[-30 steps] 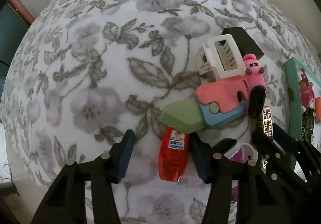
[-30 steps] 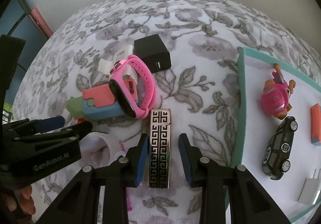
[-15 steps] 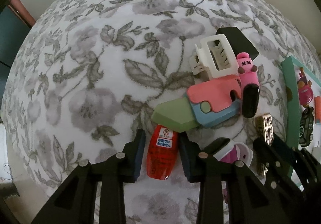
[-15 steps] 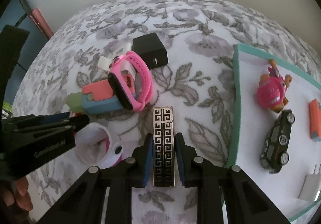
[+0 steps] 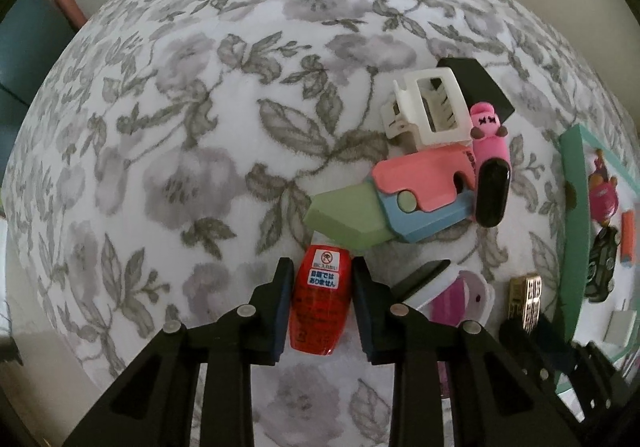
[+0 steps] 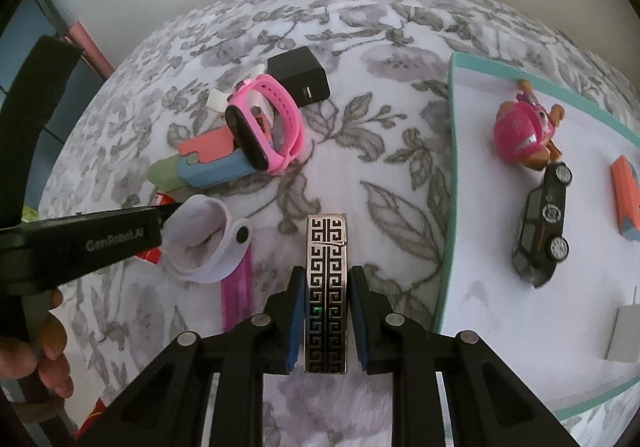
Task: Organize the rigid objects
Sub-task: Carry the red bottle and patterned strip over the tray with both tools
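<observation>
A red capsule-shaped case [image 5: 318,307] with a white label lies on the flowered cloth. My left gripper [image 5: 322,271] is closing on it, and its blue pads touch both sides. My right gripper [image 6: 327,279] is shut on a black-and-silver patterned bar [image 6: 326,247], which points away from me just left of the teal-rimmed tray [image 6: 449,167]. The tray holds a pink pup figure [image 6: 520,131], a black toy car [image 6: 544,219], an orange piece [image 6: 626,199] and a white block [image 6: 624,335].
Beyond the grippers lie a pink watch [image 6: 272,127], a black charger [image 6: 298,77], a white hair claw [image 5: 428,115], a pink, blue and green block [image 5: 400,203] and a white band [image 6: 208,247]. A hand [image 6: 48,351] holds the left tool.
The left jaws have drawn in from wide apart onto the red case. The right jaws have closed onto the patterned bar, and the right gripper has shifted slightly.
</observation>
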Demonstrator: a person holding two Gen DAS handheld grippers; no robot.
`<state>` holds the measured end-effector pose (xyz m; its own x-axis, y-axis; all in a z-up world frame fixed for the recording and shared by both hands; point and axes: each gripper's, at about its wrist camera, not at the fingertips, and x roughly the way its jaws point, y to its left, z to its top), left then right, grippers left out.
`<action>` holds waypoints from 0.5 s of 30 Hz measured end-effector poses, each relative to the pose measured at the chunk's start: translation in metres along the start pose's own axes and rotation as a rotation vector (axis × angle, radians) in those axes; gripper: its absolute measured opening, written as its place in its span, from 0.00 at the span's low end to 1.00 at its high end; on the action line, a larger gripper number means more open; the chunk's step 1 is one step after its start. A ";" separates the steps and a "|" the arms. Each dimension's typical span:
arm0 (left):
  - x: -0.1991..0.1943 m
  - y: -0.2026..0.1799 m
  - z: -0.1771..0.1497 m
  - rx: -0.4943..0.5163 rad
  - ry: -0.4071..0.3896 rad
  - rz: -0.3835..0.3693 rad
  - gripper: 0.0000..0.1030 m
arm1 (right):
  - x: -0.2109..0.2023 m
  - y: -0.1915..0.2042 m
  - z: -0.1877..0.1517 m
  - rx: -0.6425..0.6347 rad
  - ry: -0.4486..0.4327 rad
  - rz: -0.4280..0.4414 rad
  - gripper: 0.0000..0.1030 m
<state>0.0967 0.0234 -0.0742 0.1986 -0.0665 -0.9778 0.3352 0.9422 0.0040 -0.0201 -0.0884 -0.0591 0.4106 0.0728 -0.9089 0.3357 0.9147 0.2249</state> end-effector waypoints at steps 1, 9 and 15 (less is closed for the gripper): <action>-0.002 0.003 -0.002 -0.009 -0.003 0.000 0.29 | -0.003 -0.001 0.000 0.001 -0.001 0.010 0.22; -0.029 0.013 -0.002 -0.037 -0.086 0.021 0.25 | -0.049 -0.018 0.002 0.060 -0.094 0.054 0.22; -0.055 0.001 -0.002 -0.023 -0.167 0.033 0.22 | -0.094 -0.034 0.005 0.094 -0.191 0.050 0.21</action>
<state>0.0845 0.0288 -0.0210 0.3600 -0.0870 -0.9289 0.3051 0.9519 0.0291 -0.0661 -0.1285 0.0201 0.5789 0.0329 -0.8148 0.3848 0.8699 0.3085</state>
